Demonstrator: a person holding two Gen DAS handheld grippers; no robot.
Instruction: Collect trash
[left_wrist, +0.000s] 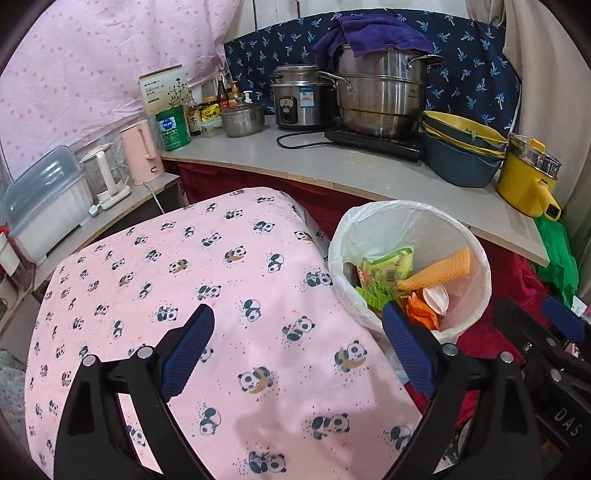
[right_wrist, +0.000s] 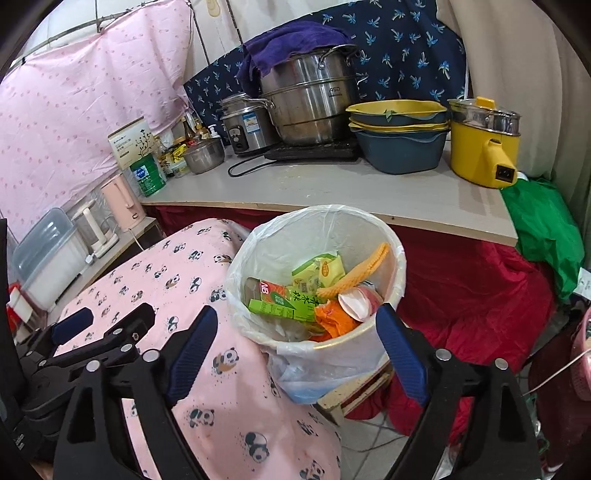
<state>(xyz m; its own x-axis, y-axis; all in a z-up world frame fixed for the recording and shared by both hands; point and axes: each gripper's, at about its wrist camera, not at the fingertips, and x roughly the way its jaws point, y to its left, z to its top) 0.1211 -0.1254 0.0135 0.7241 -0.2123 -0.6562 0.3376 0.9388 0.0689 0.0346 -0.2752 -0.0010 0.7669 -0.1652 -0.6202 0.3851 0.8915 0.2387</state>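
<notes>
A white bin (left_wrist: 388, 229) (right_wrist: 295, 236) lined with a clear plastic bag stands beside a table draped in a pink panda cloth (left_wrist: 221, 280) (right_wrist: 236, 406). Inside lie green snack packets (left_wrist: 388, 269) (right_wrist: 321, 269), a green carton (right_wrist: 280, 306), an orange ridged piece (left_wrist: 439, 271) (right_wrist: 354, 277), an orange wrapper and a white cup. My left gripper (left_wrist: 297, 310) (right_wrist: 107, 319) hovers open over the panda cloth, its right finger in front of the bin's near rim. My right gripper (right_wrist: 295, 314) (left_wrist: 532, 306) hangs open just in front of the bin. Neither holds anything.
A grey counter (right_wrist: 332, 192) behind the bin carries a steel steamer pot (right_wrist: 310, 103) under a purple towel, a rice cooker (left_wrist: 299, 99), stacked blue-and-yellow basins (right_wrist: 399, 136) and a yellow electric pot (right_wrist: 480, 147). Kettles (left_wrist: 140, 155) stand at left. Red cloth (right_wrist: 461, 288) and a green bag (right_wrist: 543, 229) lie at right.
</notes>
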